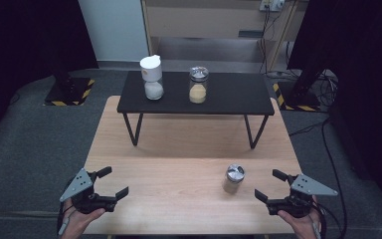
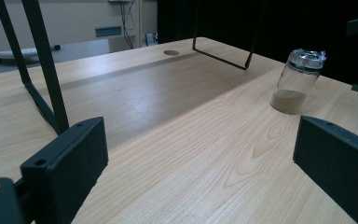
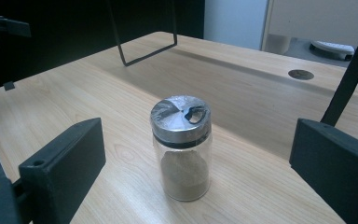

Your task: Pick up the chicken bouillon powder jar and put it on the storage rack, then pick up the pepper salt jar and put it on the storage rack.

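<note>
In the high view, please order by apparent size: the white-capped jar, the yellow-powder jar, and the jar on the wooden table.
1. White-capped jar, largest.
2. Yellow-powder jar.
3. Jar on the wooden table, smallest, although it is nearest to the camera.

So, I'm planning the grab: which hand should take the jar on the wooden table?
Right. The right gripper is open beside the jar, which stands just ahead of its jaws; the left gripper is much farther off.
</note>
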`<state>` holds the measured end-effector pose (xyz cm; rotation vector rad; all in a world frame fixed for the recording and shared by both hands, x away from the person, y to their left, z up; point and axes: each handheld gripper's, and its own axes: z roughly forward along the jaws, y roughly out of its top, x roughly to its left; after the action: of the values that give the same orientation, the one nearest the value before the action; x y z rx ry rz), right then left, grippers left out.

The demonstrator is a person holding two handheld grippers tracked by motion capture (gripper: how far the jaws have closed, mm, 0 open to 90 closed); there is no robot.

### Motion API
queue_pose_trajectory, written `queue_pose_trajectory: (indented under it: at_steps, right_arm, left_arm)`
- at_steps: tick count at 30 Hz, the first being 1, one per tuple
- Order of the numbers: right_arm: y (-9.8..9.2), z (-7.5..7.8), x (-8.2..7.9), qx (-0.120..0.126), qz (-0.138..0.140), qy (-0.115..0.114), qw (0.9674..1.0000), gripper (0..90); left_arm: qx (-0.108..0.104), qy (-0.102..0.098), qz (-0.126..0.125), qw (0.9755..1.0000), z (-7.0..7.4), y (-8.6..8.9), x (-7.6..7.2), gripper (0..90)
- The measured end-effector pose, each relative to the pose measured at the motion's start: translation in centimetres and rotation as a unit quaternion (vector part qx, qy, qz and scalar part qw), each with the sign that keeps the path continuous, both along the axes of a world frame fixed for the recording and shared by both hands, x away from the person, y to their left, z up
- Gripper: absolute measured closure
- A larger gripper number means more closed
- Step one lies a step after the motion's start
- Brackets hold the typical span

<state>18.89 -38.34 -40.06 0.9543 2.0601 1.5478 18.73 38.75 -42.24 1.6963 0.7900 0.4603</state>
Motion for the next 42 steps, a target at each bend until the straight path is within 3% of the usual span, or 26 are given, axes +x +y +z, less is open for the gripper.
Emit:
queue_pose_trajectory:
  at_steps: [19,24,32,42]
  right_arm:
    - [-0.2,0.1,-0.3,0.010,-0.001,-0.009,0.9999,2.0]
    - [-0.2,0.2,-0.3,0.015,0.000,-0.008,0.9999,2.2]
    - [0.4,0.9,0.2,0.002,0.010,-0.007,0.9999,2.4]
    - [1.6,1.7,2.2,-0.021,0.032,0.003,0.9993,3.0]
  left_arm:
    - [-0.011,-0.007,0.017,0.9998,0.0,0.7,-0.9,2.1]
    - [-0.005,-0.010,0.019,0.9998,0.1,0.8,-1.1,2.1]
    - [-0.007,-0.009,0.021,0.9997,0.0,0.9,-1.1,2.1]
    - [-0.008,-0.008,0.020,0.9997,-0.1,0.8,-1.0,2.1]
